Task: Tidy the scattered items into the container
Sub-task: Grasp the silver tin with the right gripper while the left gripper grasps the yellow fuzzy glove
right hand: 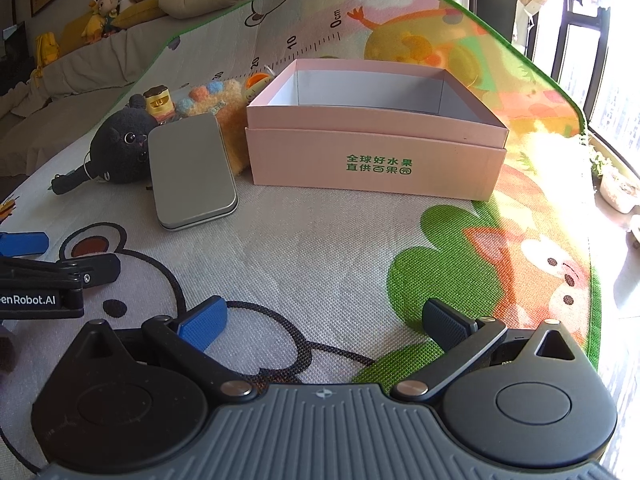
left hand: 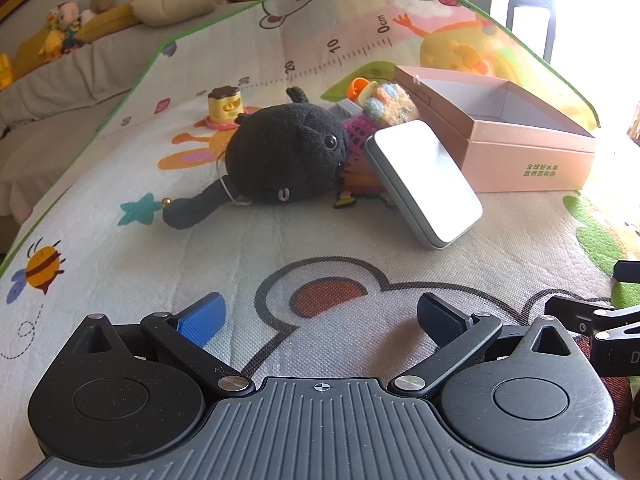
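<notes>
A pink cardboard box (right hand: 376, 168) (left hand: 524, 160) stands open with nothing visible inside on a cartoon play mat. Left of it lie a flat silver tin (right hand: 192, 172) (left hand: 424, 184), a black plush cat (left hand: 280, 156) (right hand: 120, 152), a fuzzy multicoloured plush (left hand: 390, 104) (right hand: 216, 98), a yellow pudding-shaped toy (left hand: 226, 108) (right hand: 159, 102) and an orange-capped toy (left hand: 358, 86). My left gripper (left hand: 322, 320) is open near the mat, short of the cat and tin. My right gripper (right hand: 324, 324) is open too, in front of the box. Neither holds anything.
The play mat (right hand: 320, 248) has a green border and covers a bed or sofa. Cushions and stuffed toys (left hand: 100, 8) line the far left edge. A bright window (right hand: 600, 60) lies to the right. The left gripper's body (right hand: 40, 280) shows at the right wrist view's left edge.
</notes>
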Tool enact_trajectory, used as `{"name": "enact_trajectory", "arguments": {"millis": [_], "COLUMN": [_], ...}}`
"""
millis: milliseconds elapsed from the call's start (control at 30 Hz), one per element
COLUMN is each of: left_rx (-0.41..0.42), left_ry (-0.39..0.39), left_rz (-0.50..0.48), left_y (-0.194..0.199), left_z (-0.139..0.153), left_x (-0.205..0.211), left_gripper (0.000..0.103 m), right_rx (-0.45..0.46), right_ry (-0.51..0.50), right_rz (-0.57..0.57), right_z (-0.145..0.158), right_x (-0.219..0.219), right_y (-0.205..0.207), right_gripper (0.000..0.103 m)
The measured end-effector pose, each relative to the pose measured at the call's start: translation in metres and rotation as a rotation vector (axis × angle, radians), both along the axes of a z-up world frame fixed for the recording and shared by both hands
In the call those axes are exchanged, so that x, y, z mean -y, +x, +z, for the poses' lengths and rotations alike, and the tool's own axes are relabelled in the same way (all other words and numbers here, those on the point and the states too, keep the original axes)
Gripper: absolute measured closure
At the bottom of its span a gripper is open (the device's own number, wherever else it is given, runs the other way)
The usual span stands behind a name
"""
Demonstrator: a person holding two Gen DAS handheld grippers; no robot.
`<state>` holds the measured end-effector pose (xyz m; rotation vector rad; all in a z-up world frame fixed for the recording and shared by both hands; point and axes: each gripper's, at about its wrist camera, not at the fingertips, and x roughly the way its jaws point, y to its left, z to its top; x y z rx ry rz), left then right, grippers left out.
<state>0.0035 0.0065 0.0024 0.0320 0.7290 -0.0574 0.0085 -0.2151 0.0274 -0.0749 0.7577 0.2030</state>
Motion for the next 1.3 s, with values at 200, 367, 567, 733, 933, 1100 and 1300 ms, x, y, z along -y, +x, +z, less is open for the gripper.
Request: {"name": "enact_trajectory", "arguments": {"millis": [200,367,567,733,933,1100,1300], "left_rx": [-0.013,-0.028,0.045,0.041,0.041,0.023,0.009], "left_ry": [-0.002,-0.029,-0.091,-0.13,-0.119,-0.105,-0.103], "left_rz": [-0.023,-0.02,0.044,0.099,0.072,0.052,0.016], "left_y": [0.0,0.001,-0.001,-0.001,0.001,0.005,0.007], "left_z": [0.001,0.005,0.027,0.036,0.04,0.036,0.031], "left_x": [0.0,-0.006,-0.032,-0.048,-0.039,-0.027,-0.013], "left_gripper": [0.0,0.0,0.0,0.0,0.0,0.0,0.0], "right_rx": [-0.032,0.012,0.224,0.271,0.138,0.129,0.129], "right_ry": [-0.006,-0.035,-0.091,-0.116,-0.087,-0.127,-0.296], "right_rz": [0.058,0.101,0.314,0.401,0.435,0.51,0.569], "right_z": [0.003,0.005,0.027,0.026,0.009,0.017,0.019], "right_x": [0.006,0.001,-0.039,-0.082,-0.09,-0.054,0.0], "right_y": [-0.001,-0.009,-0.006,0.026,0.049,0.018,-0.018], "right_gripper": [0.0,0.0,0.0,0.003,0.04,0.041,0.038]}}
